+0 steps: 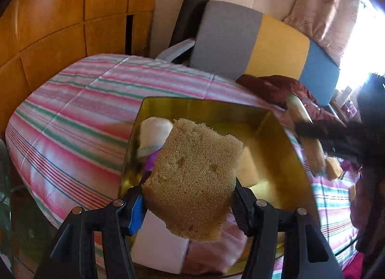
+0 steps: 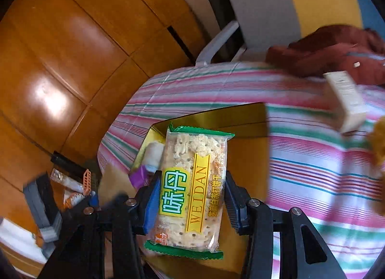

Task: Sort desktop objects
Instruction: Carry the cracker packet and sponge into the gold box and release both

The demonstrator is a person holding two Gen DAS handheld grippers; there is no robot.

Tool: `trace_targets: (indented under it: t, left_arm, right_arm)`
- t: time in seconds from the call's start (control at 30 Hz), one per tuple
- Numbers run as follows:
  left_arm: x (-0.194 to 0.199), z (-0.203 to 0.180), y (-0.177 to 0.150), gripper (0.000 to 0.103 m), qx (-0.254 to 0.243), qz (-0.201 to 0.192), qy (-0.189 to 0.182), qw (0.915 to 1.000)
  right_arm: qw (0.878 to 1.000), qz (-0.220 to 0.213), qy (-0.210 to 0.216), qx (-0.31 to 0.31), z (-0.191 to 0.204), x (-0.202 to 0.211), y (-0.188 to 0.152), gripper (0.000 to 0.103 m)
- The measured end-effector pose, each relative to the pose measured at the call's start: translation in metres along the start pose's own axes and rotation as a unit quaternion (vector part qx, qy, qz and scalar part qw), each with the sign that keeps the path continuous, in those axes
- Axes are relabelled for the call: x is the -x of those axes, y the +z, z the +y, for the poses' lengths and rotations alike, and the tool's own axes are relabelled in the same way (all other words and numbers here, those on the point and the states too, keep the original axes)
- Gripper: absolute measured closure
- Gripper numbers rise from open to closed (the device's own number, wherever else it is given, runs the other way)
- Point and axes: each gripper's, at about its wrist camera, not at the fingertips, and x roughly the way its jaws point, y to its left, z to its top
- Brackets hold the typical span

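- The left tool (image 1: 189, 203) is clamped on a tan sponge (image 1: 195, 180), held above the gold tin (image 1: 296, 158) on the striped desk (image 1: 72, 120); soft and light, it looks best pinched mid-body.
- The right tool (image 2: 190, 197) grips a cracker packet (image 2: 192, 192) by its long sides over the tin's 6 o'clock edge; its slick wrapper and brittle contents probably call for gentle pressure.
- A white box (image 2: 344, 98) lies at 2 o'clock in the right wrist view.
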Motion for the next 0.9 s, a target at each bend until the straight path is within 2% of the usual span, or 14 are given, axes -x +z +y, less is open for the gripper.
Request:
trace_targets:
  t: [0.17, 0.27, 0.43, 0.6, 0.7, 0.9]
  left_arm:
    - [-0.014, 0.007, -0.004, 0.041, 0.003, 0.014, -0.009, 0.9999]
    - [-0.019, 0.011, -0.006, 0.039, 0.008, 0.020, -0.002, 0.9998]
    - [-0.020, 0.018, -0.007, 0.037, 0.023, 0.025, -0.005, 0.9994]
    - [-0.004, 0.018, -0.007, 0.034, 0.024, 0.004, -0.005, 0.9997]
    - [0.003, 0.015, -0.007, 0.026, 0.017, -0.009, -0.013, 0.9997]
    - [0.003, 0.018, -0.013, 0.026, 0.032, 0.001, -0.003, 0.9995]
  right_arm:
    - [0.999, 0.020, 0.006, -0.031, 0.013, -0.049, 0.020, 0.055]
    - [0.999, 0.027, 0.007, -0.044, 0.020, -0.071, 0.028, 0.053]
    - [0.997, 0.031, 0.028, -0.069, 0.020, -0.088, 0.032, 0.048]
    - [0.997, 0.023, 0.039, -0.069, 0.021, -0.077, 0.026, 0.045]
    - [0.997, 0.013, 0.041, -0.066, 0.018, -0.064, 0.019, 0.042]
    - [0.999, -0.008, 0.021, -0.043, 0.015, -0.035, 0.000, 0.038]
